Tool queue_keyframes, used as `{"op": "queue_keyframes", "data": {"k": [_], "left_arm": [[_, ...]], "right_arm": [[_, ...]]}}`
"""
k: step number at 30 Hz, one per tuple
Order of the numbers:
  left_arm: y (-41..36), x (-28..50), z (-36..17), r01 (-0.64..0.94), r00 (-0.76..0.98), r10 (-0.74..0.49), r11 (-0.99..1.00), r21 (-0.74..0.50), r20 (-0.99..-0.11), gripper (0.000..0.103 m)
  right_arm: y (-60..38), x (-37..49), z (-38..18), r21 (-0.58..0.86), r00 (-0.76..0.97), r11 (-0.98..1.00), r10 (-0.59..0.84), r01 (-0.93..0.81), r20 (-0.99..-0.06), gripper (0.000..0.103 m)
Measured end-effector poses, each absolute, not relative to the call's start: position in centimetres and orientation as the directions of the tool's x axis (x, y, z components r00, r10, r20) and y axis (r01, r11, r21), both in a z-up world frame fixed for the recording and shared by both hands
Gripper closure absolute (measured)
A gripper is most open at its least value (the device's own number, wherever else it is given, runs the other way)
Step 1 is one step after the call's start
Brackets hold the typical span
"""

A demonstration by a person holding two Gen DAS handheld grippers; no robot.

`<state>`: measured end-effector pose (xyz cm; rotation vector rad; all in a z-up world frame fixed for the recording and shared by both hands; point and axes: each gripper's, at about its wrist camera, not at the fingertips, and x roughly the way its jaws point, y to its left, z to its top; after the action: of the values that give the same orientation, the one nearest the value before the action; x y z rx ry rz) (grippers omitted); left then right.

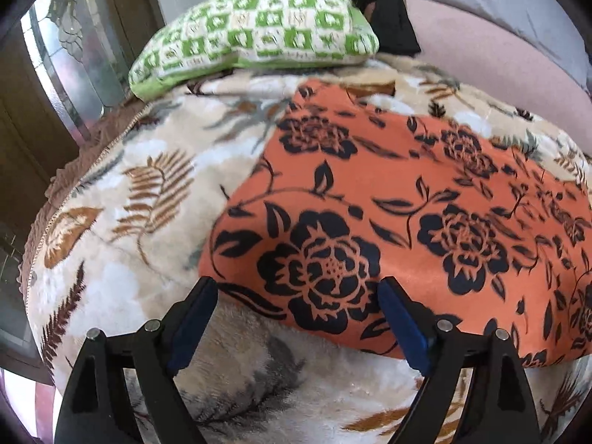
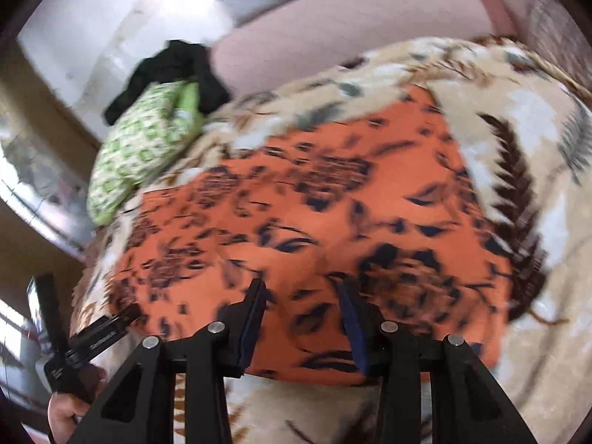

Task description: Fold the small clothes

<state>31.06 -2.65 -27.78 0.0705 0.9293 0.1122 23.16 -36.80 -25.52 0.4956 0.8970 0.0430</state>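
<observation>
**foldnoob:** Which step is this taken to be? Nearest the lens in the left wrist view, the left gripper [image 1: 298, 298] is seen with its blue-padded fingers [image 1: 401, 323] spread wide. Nothing is pinched; the near edge of the orange garment [image 1: 388, 199] is just framed between them, lying loose.

**linen_lurker:** It's judged to be the pause between folds. The cloth is laid out as a flat, roughly rectangular panel with its near edge rounded over like a fold, so one fold is probably done already. In the right wrist view the right gripper [image 2: 301, 296] is held partly spread above the same near edge, and no fabric is seen caught in it. That view is blurred though, so pad contact can't be ruled out completely.

**foldnoob:** What's called for next?

**linen_lurker:** Probably an edge or corner has to be pinched by each tool and carried across for a second fold. The garment looks thin, smooth and slippery, printed with black roses, so a firm pinch is needed or it'll slide out.

**foldnoob:** And underneath?

**linen_lurker:** A plush fleece blanket [image 1: 122, 199] with a fern print, thick and fuzzy, so thin cloth might drag on it. Further back a puffy green-checked pillow [image 1: 255, 33] is seen, with a crumpled black cloth [image 1: 392, 18] behind it and a pink cushion [image 1: 492, 51] beyond.
</observation>
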Motion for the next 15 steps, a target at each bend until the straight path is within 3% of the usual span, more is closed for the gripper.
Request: {"op": "queue_keyframes", "data": {"k": [5,11,15], "left_arm": [[-2.7,30.7,-26.3,-0.071,0.647,0.140,0.990,0.124,-0.750,0.013],[-3.4,30.6,-26.0,-0.047,0.667,0.123,0.991,0.122,-0.735,0.013],[-4.0,30.8,-26.1,-0.038,0.666,0.117,0.992,0.123,-0.737,0.013]], "right_arm": [[-33.4,24.1,-26.0,0.454,0.632,0.889,0.318,0.061,-0.707,0.058],[-30.5,25.0,-29.0,0.431,0.543,0.902,0.346,0.034,-0.765,0.057],[-30.3,24.8,-28.5,0.417,0.562,0.909,0.335,0.020,-0.757,0.056]]}}
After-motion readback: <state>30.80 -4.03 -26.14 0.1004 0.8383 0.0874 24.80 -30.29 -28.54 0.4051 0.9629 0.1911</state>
